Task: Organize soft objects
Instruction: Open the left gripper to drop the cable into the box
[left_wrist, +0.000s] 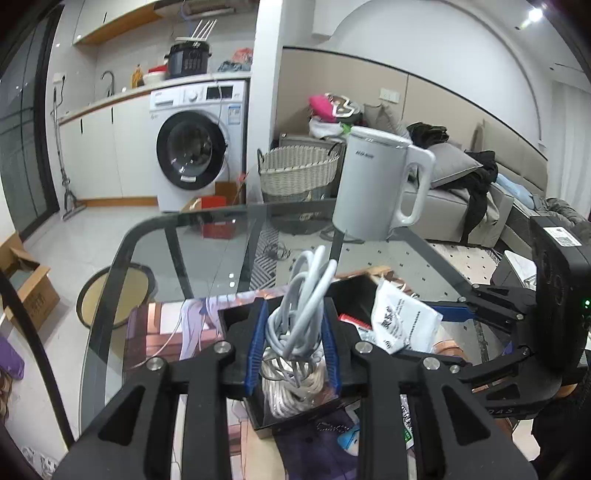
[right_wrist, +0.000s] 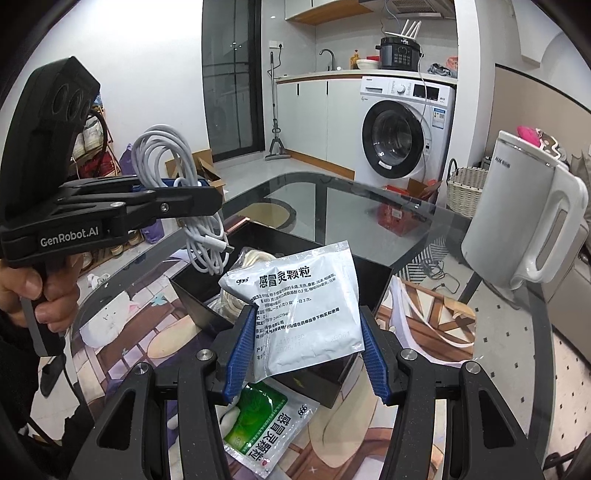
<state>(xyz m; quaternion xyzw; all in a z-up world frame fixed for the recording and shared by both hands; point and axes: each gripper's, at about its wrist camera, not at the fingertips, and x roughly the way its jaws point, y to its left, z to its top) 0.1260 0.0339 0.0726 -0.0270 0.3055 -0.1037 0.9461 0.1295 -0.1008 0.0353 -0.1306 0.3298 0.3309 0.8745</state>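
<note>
My left gripper (left_wrist: 293, 347) is shut on a coiled white cable (left_wrist: 301, 314) and holds it above a black open box (left_wrist: 236, 325) on the mat. The cable (right_wrist: 177, 173) and left gripper (right_wrist: 195, 194) also show at the left of the right wrist view. A beige coiled cord (left_wrist: 291, 397) lies in the box under it. My right gripper (right_wrist: 303, 350) is shut on a silver medicine sachet (right_wrist: 299, 302) and holds it over the box (right_wrist: 373, 280). A green and white sachet (right_wrist: 266, 428) lies on the mat in front of the box.
A white electric kettle (left_wrist: 380, 184) stands on the glass table (left_wrist: 207, 251) beyond the box. A printed mat (right_wrist: 413, 369) covers the table's near part. A washing machine (left_wrist: 195, 144), wicker basket (left_wrist: 299, 170) and sofa (left_wrist: 461, 199) stand behind.
</note>
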